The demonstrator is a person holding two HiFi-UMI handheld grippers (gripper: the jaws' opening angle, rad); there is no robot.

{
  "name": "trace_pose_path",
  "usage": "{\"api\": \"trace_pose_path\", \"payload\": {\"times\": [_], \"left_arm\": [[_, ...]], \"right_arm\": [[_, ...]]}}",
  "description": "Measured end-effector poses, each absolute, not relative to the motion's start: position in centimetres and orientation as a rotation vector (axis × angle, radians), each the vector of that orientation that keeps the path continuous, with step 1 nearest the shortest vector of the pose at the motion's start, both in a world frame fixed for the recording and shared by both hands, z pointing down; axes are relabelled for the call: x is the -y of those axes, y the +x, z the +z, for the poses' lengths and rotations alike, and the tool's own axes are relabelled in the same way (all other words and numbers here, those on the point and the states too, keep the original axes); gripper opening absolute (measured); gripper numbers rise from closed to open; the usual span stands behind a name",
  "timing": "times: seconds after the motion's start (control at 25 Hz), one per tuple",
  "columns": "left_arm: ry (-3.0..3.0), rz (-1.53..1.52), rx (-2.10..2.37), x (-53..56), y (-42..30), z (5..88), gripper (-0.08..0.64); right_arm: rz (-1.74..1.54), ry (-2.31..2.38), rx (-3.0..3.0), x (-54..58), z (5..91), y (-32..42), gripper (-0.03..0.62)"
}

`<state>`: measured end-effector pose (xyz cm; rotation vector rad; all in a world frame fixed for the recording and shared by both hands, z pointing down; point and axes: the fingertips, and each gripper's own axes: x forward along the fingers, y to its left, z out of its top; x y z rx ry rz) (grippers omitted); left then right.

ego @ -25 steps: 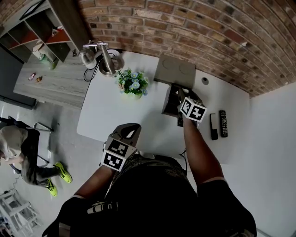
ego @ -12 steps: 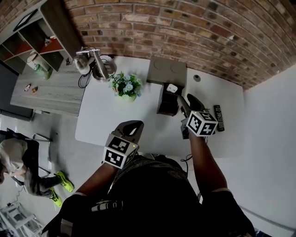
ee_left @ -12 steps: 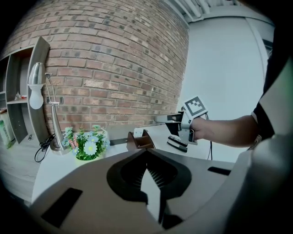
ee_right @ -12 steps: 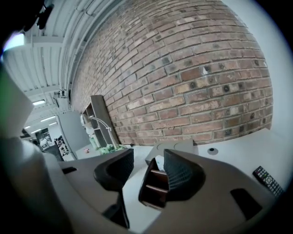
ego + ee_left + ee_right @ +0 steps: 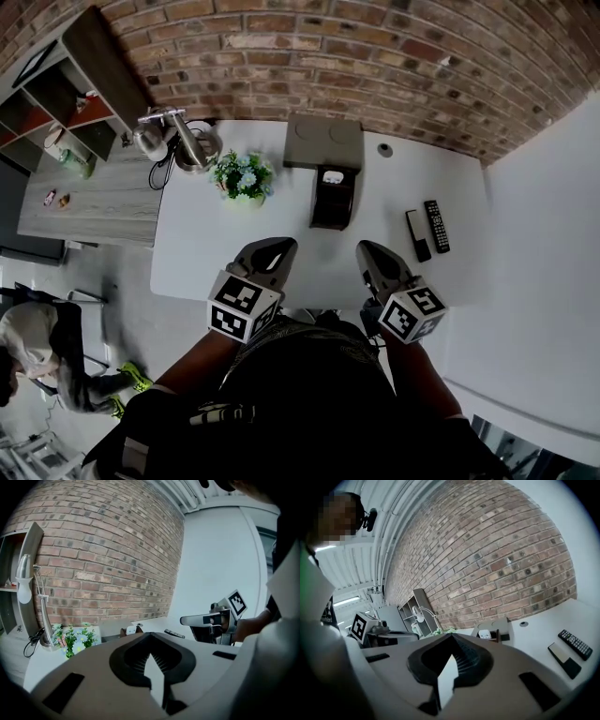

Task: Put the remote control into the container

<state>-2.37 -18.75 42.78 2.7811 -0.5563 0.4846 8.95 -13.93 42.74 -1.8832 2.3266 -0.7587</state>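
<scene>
A dark open container (image 5: pixel 332 202) stands at the middle of the white table (image 5: pixel 234 244), and a small white remote control (image 5: pixel 332 176) lies in its far end. In the right gripper view the same container (image 5: pixel 497 634) shows ahead with the white remote (image 5: pixel 485 633) in it. My right gripper (image 5: pixel 367 251) hangs over the table's front edge, well back from the container. Its jaws have just been closing, they are now shut, and nothing is between them. My left gripper (image 5: pixel 277 246) is shut and empty beside it.
Two black remotes (image 5: pixel 417 234) (image 5: pixel 431 225) lie on the table's right part. A grey box (image 5: pixel 323 142) sits behind the container, a flower pot (image 5: pixel 242 176) to its left. A desk lamp (image 5: pixel 183 141) stands at the back left corner. A brick wall (image 5: pixel 375 56) backs the table.
My right gripper pulled back from the container to the table's front edge and shut. The white remote now shows inside the container. My left gripper rose slightly.
</scene>
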Motion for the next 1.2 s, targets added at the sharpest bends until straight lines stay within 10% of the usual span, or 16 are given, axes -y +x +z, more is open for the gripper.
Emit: {"api": "trace_pose_path", "payload": {"times": [1.2], "left_arm": [[2.750,0.525,0.402,16.8,0.9,44.1,0.005]], "right_arm": [[-0.853,-1.993,-2.345,12.3,45.8,9.3,0.009]]}}
